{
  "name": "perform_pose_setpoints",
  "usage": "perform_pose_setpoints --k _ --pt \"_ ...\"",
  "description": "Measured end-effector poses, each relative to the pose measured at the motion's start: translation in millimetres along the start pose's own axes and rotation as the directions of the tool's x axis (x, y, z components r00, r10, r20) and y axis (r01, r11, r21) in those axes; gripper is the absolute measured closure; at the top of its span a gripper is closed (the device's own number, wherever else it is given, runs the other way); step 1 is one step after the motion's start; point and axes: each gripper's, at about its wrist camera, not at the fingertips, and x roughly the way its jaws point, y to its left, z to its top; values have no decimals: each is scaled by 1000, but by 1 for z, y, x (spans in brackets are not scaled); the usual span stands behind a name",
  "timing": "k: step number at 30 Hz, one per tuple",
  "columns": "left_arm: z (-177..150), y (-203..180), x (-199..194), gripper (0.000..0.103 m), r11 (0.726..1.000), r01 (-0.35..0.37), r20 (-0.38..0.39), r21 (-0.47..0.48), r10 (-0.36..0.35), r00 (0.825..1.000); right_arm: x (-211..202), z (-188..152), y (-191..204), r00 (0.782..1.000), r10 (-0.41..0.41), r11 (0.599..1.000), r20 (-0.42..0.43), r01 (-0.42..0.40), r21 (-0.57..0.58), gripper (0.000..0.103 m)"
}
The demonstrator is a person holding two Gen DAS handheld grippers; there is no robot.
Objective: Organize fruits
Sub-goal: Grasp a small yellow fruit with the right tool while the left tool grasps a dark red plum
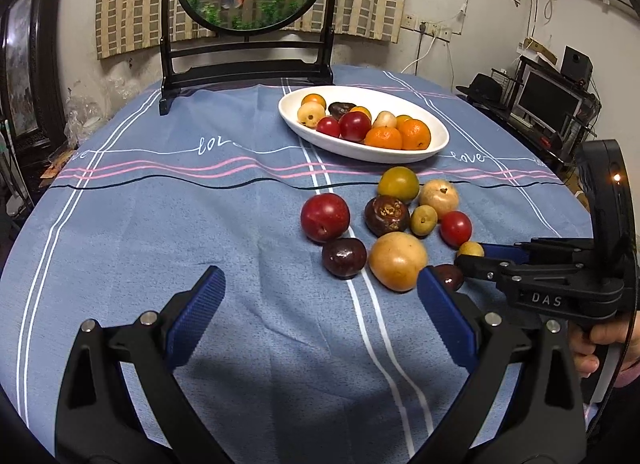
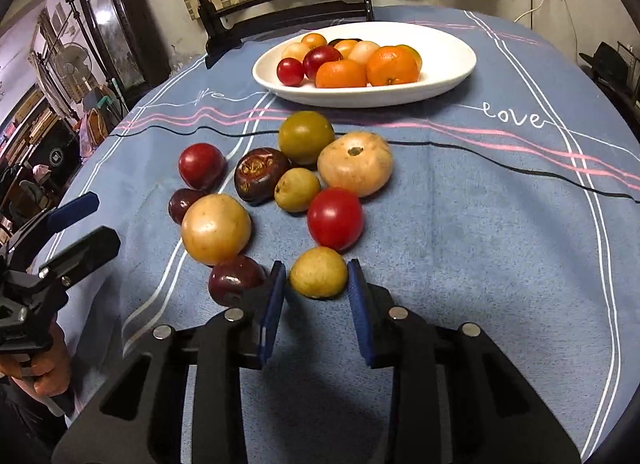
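A round tabletop point(image 2: 500, 224) covered in a blue cloth with white and pink stripes fills both views. In the right wrist view, the right tool point(image 2: 316, 300) sits at the lower centre, its blue pads apart on either side of a small yellow-green round fruit point(image 2: 318, 273); they look just beside its skin, and contact cannot be confirmed. A dark maroon fruit point(image 2: 234, 278) lies just to the left, close against the outer side of the left pad. More loose fruit clusters above it, including a glossy red tomato-like fruit point(image 2: 335, 218) and a large tan round fruit point(image 2: 216, 228). A white oval ceramic dish point(image 2: 452, 64), already holding oranges and small red fruit, stands at the upper centre. In the left wrist view, the left tool point(image 1: 320, 304) hovers at the lower centre, spread wide, holding nothing. Likely risks: closing off-centre could squirt the smooth round fruit out sideways, and the left pad could nudge the maroon fruit and send it rolling
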Motion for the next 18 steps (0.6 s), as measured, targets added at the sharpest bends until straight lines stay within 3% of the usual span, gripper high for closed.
perform_pose_setpoints --k 4,7,9,11,13,18 --pt "0 -3 1 5 1000 2 -1 13 -2 1000 -6 0 -12 996 87 995 31 -88 43 74" --pt "-1 -7 3 6 998 41 -11 37 -41 999 -17 -4 -32 977 188 973 96 -199 116 74" --pt "-2 -12 4 14 994 100 -29 46 -99 995 -23 -5 -41 968 215 961 129 -233 146 74" --pt "-4 -21 8 33 988 145 -70 57 -141 988 -27 -6 -46 962 225 955 155 -249 162 74" --pt "-7 -32 12 43 982 181 -110 45 -175 978 -35 -7 -47 963 199 961 182 -228 155 74" --pt "-15 -65 23 62 975 207 -185 78 -190 964 -48 -4 -39 960 143 981 242 -169 92 74"
